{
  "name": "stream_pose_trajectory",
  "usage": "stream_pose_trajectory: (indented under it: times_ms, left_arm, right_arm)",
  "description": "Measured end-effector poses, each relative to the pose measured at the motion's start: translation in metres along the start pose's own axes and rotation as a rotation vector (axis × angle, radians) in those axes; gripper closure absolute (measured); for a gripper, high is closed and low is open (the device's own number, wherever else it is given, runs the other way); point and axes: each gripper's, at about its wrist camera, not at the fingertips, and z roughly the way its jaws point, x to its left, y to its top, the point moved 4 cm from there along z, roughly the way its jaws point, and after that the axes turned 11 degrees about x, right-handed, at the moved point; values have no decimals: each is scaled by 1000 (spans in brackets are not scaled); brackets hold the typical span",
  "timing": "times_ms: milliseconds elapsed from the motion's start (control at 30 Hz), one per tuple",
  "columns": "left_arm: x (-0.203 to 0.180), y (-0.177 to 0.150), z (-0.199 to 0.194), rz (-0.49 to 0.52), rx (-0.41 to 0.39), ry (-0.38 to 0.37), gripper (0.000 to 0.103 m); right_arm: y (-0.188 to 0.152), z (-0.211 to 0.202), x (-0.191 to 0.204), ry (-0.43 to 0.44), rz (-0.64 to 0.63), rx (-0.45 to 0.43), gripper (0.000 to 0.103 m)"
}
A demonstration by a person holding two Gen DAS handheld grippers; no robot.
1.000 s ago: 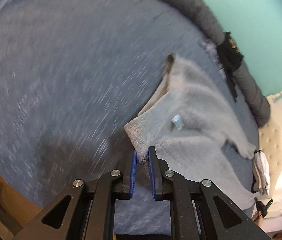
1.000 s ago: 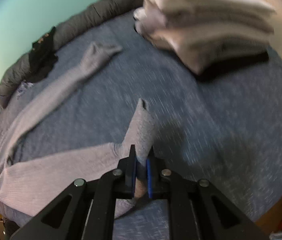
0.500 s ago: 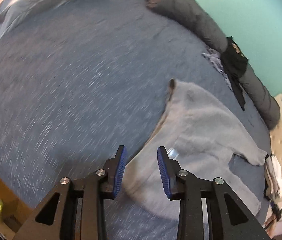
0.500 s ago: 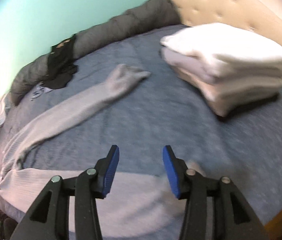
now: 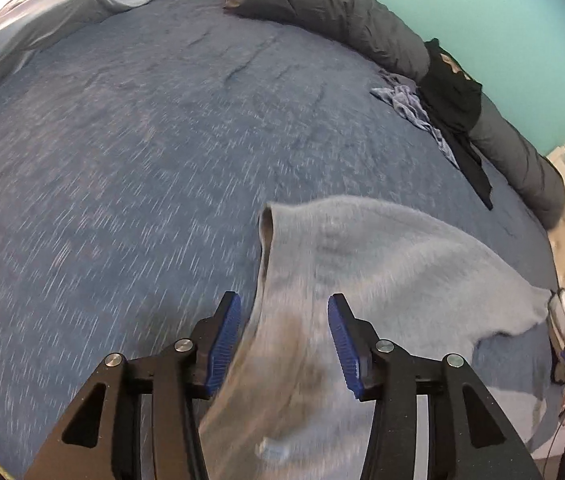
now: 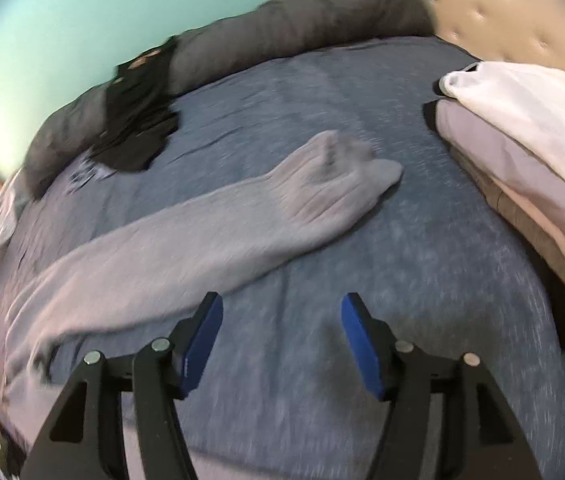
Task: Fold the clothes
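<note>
L claw: left gripper (image 5: pixel 284 342) is hanging released, jaws wide, nothing between the pads; it's hovering over the grey sweater (image 5: pixel 382 280) at lower centre of left view.
R claw: right gripper (image 6: pixel 282 346) is also spread wide, gripping nothing, over bare blue bedsheet (image 6: pixel 422 264).
Sweater: is lying on the sheet, body lower centre/right in left view, one sleeve (image 6: pixel 210 236) stretching diagonally across mid-frame of right view; edge near L claw is looking bunched.
Risk: knit is looking soft and slack, so it's probably going to sag or crease if pinched at one layer only; the sleeve may be dragging askew.
Nearby: folded stack (image 6: pixel 522 148) at right edge, black garment (image 6: pixel 138 120) upper left, grey bolster (image 5: pixel 362 12) along top.
Obstruction: the stack is crowding the sleeve cuff side.
</note>
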Motion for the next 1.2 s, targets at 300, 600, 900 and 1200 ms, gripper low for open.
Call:
stream_pose_trajectory:
  times_ms: [300, 600, 900, 1200]
  left_arm:
    - [17, 52, 27, -61, -48, 9, 44]
    - [10, 56, 62, -61, 29, -110, 43]
    - [-8, 54, 71, -28, 49, -170, 86]
    - [-27, 67, 32, 23, -59, -81, 90]
  right_arm:
    - [58, 58, -19, -9, 118, 8, 32]
    - [73, 91, -17, 44, 171, 10, 31]
    - [76, 97, -9, 65, 162, 10, 35]
    - [78, 89, -3, 28, 118, -38, 94]
